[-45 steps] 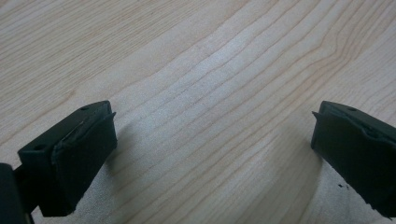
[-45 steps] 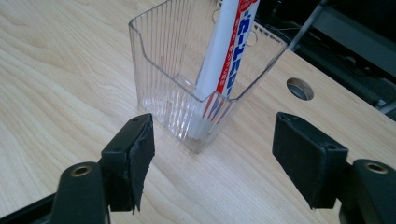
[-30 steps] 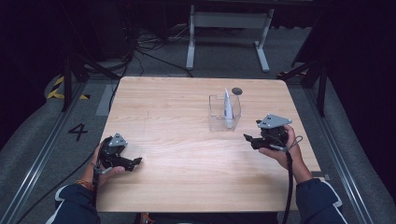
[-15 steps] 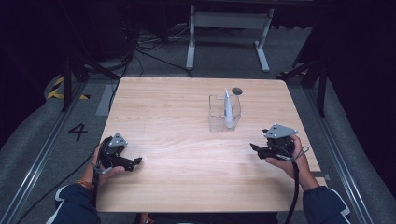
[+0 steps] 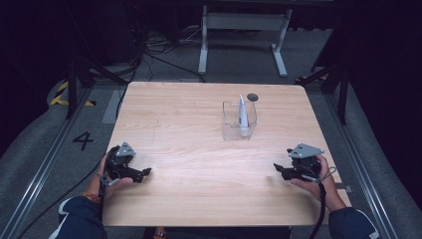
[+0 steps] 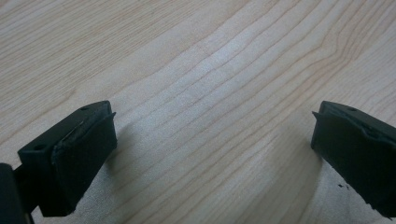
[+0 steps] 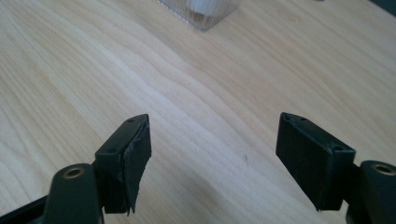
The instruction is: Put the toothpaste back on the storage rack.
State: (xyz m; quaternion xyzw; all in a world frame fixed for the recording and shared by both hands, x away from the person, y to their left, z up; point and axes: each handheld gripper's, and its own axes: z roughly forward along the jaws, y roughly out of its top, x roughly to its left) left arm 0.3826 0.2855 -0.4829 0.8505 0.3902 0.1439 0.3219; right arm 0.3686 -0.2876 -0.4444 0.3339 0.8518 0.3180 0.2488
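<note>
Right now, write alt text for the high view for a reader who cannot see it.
A person's hands hold two open grippers low over a wooden table, the left gripper near the left edge and the right gripper near the right. Farther back stands a clear box holding a white tube.

One legible mark: black numeral "4" (image 5: 82,140) painted on the grey floor (image 5: 45,144), left of the desk (image 5: 199,129). Nothing else carries readable text or labels.
</note>
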